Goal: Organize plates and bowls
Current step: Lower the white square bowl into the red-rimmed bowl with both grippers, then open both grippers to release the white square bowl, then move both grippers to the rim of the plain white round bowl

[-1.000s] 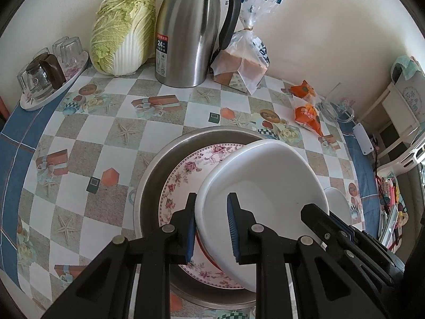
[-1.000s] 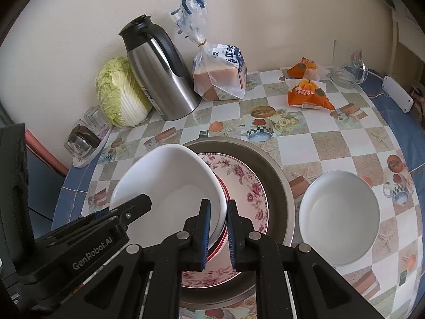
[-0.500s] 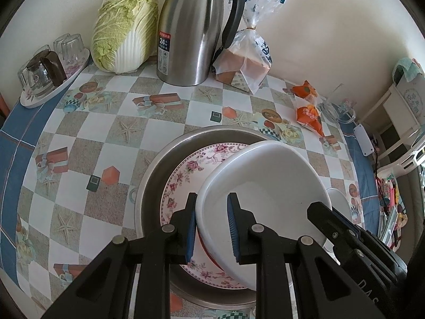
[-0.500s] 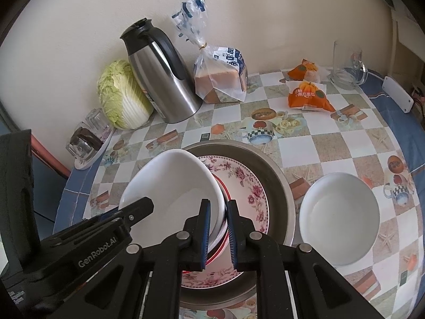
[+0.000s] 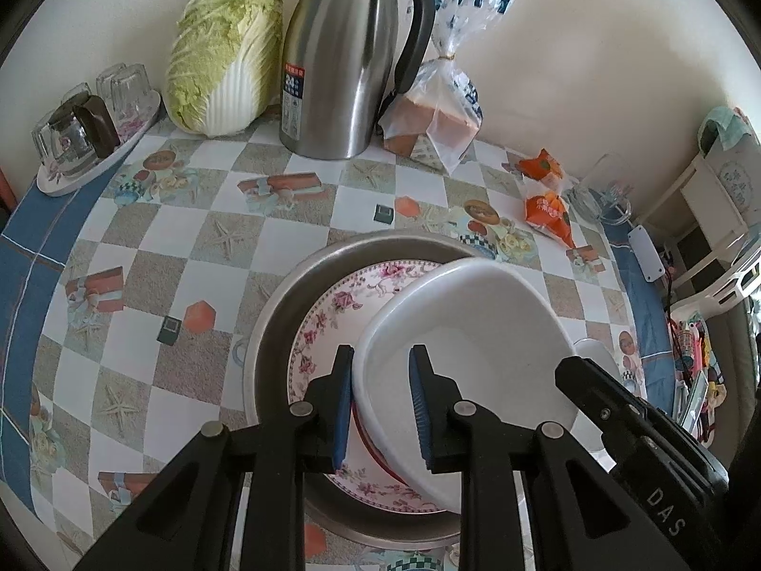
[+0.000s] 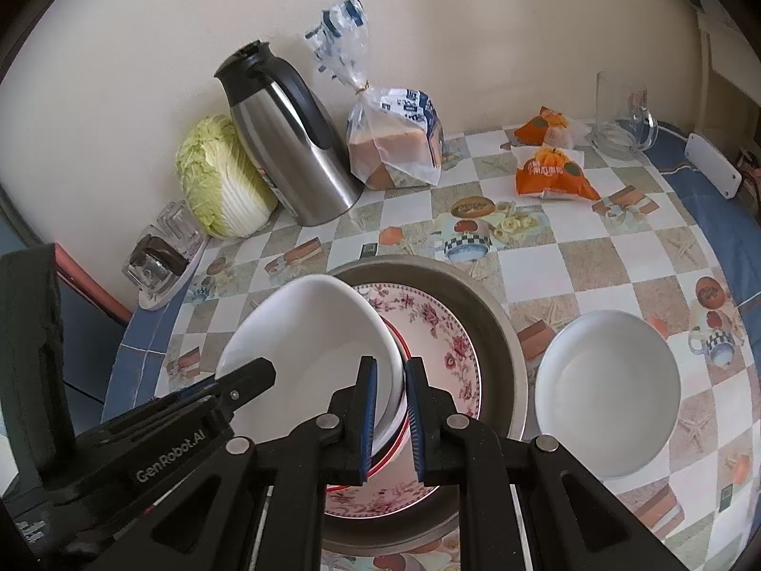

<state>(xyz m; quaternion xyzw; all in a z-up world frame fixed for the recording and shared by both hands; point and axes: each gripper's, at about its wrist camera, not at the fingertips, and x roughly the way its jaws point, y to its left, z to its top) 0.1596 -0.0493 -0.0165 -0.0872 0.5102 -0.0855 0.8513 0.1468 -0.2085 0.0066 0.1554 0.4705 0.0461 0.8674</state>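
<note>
Currently both grippers are pinching the tilted white bowl (image 5: 475,333): left gripper (image 5: 380,404) on its near rim, right gripper (image 6: 390,411) on the opposite rim, fingers (image 6: 368,409) straddling it above the floral plate (image 6: 442,342).

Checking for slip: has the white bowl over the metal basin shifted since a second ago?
No. The white bowl sits the same against the flowered plate and metal basin.

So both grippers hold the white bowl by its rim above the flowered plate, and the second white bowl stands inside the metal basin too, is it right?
Not quite. The second white bowl stands on the tablecloth beside the metal basin, not inside it; the right wrist view shows this. The rest holds: the left gripper and right gripper grip the white bowl by its rim above the flowered plate.
</note>
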